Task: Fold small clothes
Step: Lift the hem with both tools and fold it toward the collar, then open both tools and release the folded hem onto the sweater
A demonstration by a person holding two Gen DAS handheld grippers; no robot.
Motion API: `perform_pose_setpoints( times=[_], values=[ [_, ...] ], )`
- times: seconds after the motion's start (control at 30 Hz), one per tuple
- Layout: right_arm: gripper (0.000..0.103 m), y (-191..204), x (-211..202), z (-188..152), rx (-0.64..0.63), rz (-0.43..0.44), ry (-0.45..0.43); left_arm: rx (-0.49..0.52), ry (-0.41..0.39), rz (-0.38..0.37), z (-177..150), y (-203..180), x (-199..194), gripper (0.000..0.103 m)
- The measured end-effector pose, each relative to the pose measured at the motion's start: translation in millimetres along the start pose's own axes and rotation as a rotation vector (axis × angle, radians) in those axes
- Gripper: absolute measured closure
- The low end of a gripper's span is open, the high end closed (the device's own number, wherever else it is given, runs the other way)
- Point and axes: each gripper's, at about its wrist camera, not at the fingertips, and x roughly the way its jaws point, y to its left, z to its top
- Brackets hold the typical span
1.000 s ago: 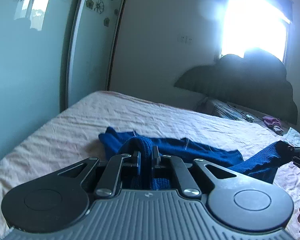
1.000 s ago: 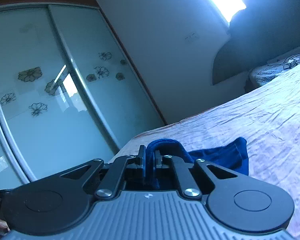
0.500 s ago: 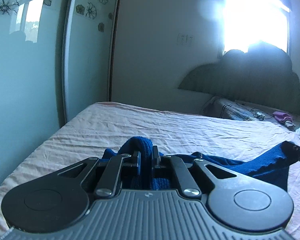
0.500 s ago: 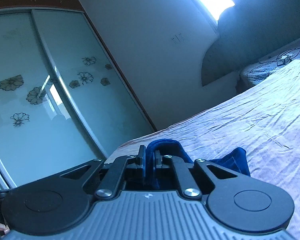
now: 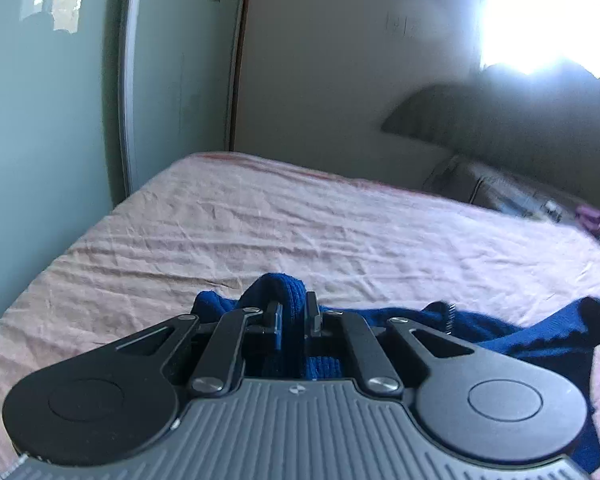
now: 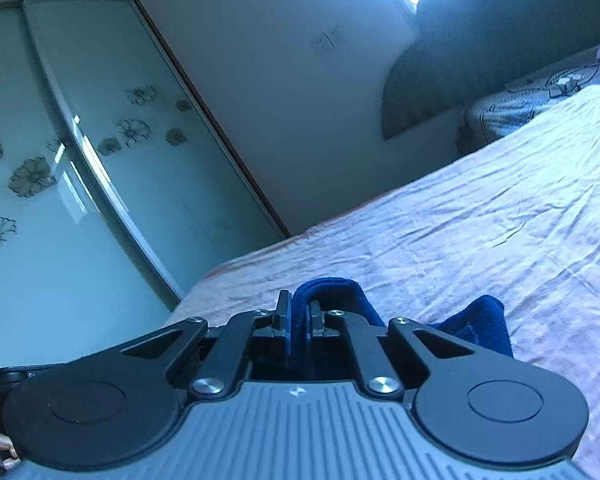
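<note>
Left gripper [image 5: 293,316] and right gripper [image 6: 298,316] each pinch the blue garment [image 5: 500,328] between their fingers.

— What sort of place is this?

— A bedroom in a home. There's a wide bed [image 5: 340,232] with a wrinkled pink sheet, and a dark padded headboard [image 6: 480,64] against the wall under a bright window [image 5: 540,12].

— Anything else?

— A wardrobe [image 6: 80,152] with frosted sliding doors printed with flowers, a wall switch [image 6: 326,42], and a patterned pillow [image 6: 532,104] at the head of the bed.
</note>
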Motion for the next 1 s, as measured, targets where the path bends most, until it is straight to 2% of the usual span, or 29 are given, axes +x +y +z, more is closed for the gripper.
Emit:
perform_pose_setpoints(
  times=[0.13, 0.2, 0.23, 0.37, 0.43, 0.5, 0.53, 0.57, 0.6, 0.63, 0.73, 0.8, 0.9, 0.93, 1.0],
  values=[
    [0.096, -7.6, 20.9, -1.3, 0.014, -0.013, 0.037, -0.002, 0.067, 0.011, 0.0, 3.6, 33.7, 0.093],
    [0.096, -12.0, 30.3, -2.0, 0.024, -0.025, 0.054, -0.037, 0.106, 0.008, -0.3, 9.7, 49.6, 0.088],
    [0.096, -15.5, 35.7, -2.4, 0.036, -0.029, 0.070, -0.065, 0.120, 0.016, -0.4, 14.4, 56.2, 0.077],
    [0.094, -31.1, 55.4, -3.0, 0.093, -0.053, 0.146, -0.203, 0.181, -0.034, 3.2, 32.8, 73.8, 0.070],
    [0.090, -36.9, 61.3, -3.6, 0.107, -0.055, 0.173, -0.229, 0.192, -0.055, 5.1, 36.1, 76.9, 0.064],
    [0.080, -39.6, 63.0, -3.7, 0.109, -0.060, 0.182, -0.230, 0.192, -0.061, 7.7, 36.3, 78.2, 0.052],
    [0.067, -40.6, 63.0, -3.3, 0.105, -0.059, 0.180, -0.230, 0.184, -0.053, 9.3, 36.0, 77.7, 0.042],
    [0.045, -40.5, 61.7, -2.7, 0.099, -0.064, 0.169, -0.228, 0.170, -0.035, 10.9, 35.9, 76.9, 0.036],
    [0.034, -39.3, 58.5, -1.8, 0.088, -0.072, 0.149, -0.226, 0.155, -0.011, 12.5, 36.2, 74.9, 0.035],
    [0.028, -37.8, 54.5, -0.6, 0.077, -0.075, 0.126, -0.221, 0.141, 0.008, 14.4, 37.1, 72.7, 0.035],
    [0.028, -28.0, 44.4, 3.1, 0.026, -0.070, 0.088, -0.211, 0.119, 0.046, 18.5, 42.2, 63.6, 0.035],
    [0.028, -18.2, 42.8, 3.4, -0.029, -0.005, 0.105, -0.185, 0.115, 0.059, 17.0, 44.7, 54.4, 0.035],
    [0.029, -0.2, 50.8, -4.5, -0.132, 0.080, 0.216, -0.113, 0.125, 0.084, 8.6, 43.7, 42.1, 0.034],
    [0.029, 4.0, 55.1, -9.0, -0.161, 0.081, 0.252, -0.086, 0.132, 0.086, 3.9, 42.1, 39.8, 0.034],
    [0.030, 7.3, 66.3, -17.2, -0.214, 0.023, 0.326, -0.037, 0.156, 0.093, -6.8, 40.8, 35.1, 0.034]
  ],
)
